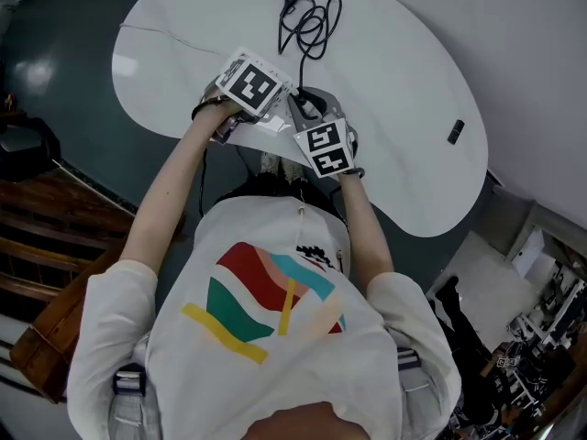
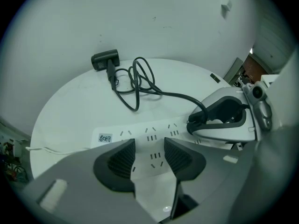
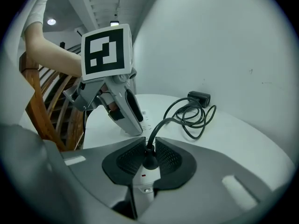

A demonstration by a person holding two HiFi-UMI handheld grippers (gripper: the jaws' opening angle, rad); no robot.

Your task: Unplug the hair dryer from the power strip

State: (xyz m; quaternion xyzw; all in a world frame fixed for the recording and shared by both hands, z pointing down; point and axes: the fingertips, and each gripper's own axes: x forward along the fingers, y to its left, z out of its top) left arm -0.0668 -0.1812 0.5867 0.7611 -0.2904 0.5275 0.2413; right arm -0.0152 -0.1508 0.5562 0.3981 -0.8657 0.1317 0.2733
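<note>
The plug (image 2: 198, 121) sat in the right end of the white power strip (image 2: 140, 135), and the right gripper (image 3: 146, 149) had its jaws closed on it, pads against both sides. The strip lay along the near edge of the white table (image 1: 404, 108), close to the person's body. The left gripper (image 2: 148, 157) stood steeply over the strip's left part with its jaws wide apart and holding nothing; we saw bare sockets between them. The two grippers were just beside each other. From the plug the black cord (image 2: 140, 80) ran far across the table into a loose coil, ending at the hair dryer (image 2: 105, 59) by the far edge – right under the wall. A small dark object (image 1: 456, 131) lay well apart at the right. Between strip and coil the tabletop was bare – open room.
</note>
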